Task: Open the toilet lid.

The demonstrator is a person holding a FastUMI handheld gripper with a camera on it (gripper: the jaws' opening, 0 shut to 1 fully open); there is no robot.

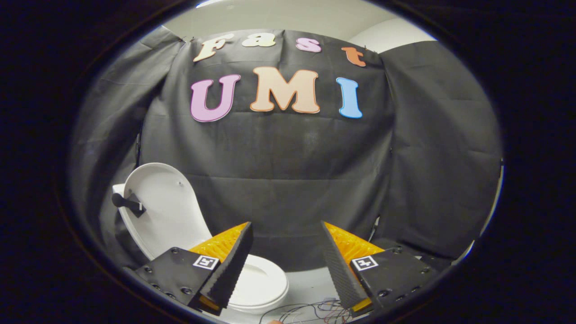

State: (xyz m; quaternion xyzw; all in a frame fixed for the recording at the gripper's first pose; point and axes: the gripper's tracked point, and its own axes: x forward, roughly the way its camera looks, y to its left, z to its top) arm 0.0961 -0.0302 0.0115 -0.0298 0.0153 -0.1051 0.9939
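- While the gripper [286,261] hangs in open air, its jaws stand spread wide and released, nothing between them.
- Fingers [227,270]: black ribbed pads on orange wedges, each mounted on a black plate with a small square marker.
- Toilet lid [164,207]: white, raised and leaning back toward the far wall, to the left of and beyond the left finger. Already open.
- Black handle [128,203] sticks out from the lid's left edge, with a small white tag at its base.
- Toilet seat [263,283]: white, oval, lying flat below the lid, just beyond the left finger, which covers its left part. Seat and fingers apart, not touching.
- Floor [310,281]: pale, showing between the two fingers to the right of the seat.
- Loose wires [310,310]: thin tangle of dark and coloured strands on the floor, near, between the fingers' bases.
- Black cloth wall [288,171] hangs behind the toilet and wraps round both sides; creased, folds visible.
- Right finger: clear of everything, cloth wall behind it.
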